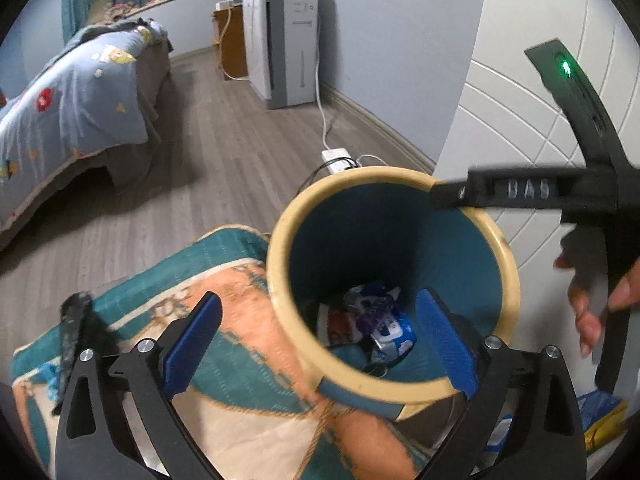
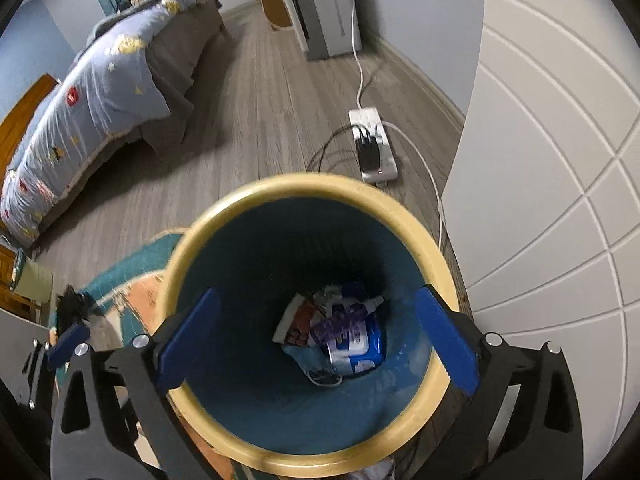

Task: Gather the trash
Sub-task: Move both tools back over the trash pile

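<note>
A: What are the hand-held grippers doing?
B: The right hand-held gripper (image 2: 318, 336) hangs over the trash bin (image 2: 420, 232), fingers spread wide, holding nothing. The left hand-held gripper (image 1: 320, 340) gapes empty too, beside the bin's rim.
A: And the trash?
B: Crumpled wrappers (image 2: 340, 332) lie at the bin's bottom. The bin stands at the rug's (image 1: 224, 344) edge on the floor (image 1: 224, 140); beyond it lie a power strip (image 2: 374, 146), then the bed (image 1: 76, 92).
</note>
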{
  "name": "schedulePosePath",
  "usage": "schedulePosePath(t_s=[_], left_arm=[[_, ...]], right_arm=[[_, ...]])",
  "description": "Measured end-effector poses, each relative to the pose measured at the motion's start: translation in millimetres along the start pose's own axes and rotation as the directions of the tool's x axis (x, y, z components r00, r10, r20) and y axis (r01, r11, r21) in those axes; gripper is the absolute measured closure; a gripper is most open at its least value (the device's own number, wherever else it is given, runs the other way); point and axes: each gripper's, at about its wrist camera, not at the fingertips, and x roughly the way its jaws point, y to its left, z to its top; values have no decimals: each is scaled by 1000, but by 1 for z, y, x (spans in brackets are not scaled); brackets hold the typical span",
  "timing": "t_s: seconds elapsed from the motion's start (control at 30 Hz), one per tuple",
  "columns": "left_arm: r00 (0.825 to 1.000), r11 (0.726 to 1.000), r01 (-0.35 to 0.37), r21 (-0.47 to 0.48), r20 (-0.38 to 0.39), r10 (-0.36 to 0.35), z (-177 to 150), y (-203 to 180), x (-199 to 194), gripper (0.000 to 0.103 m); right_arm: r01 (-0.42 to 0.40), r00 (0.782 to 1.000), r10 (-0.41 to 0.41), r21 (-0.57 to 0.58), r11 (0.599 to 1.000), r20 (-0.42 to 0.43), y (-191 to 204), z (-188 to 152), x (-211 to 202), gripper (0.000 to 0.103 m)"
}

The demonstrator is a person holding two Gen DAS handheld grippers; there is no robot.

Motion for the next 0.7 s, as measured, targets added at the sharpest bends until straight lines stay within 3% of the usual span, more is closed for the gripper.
schedulePosePath(t_s=[0.2,0.43,0.7], left_arm=[[998,999,-49,18,33,48,-8,16,-42,5],[991,993,-116,-31,63,118,-24,62,-107,5],[963,954,-262,-148,22,268,-64,133,-171,5]], right_arm=[[-21,997,20,8,1000,70,12,6,-21,6],[-28,997,31,-53,998,69,53,-1,-31,6],[-43,995,59,-183,982,86,119,-13,-47,6]])
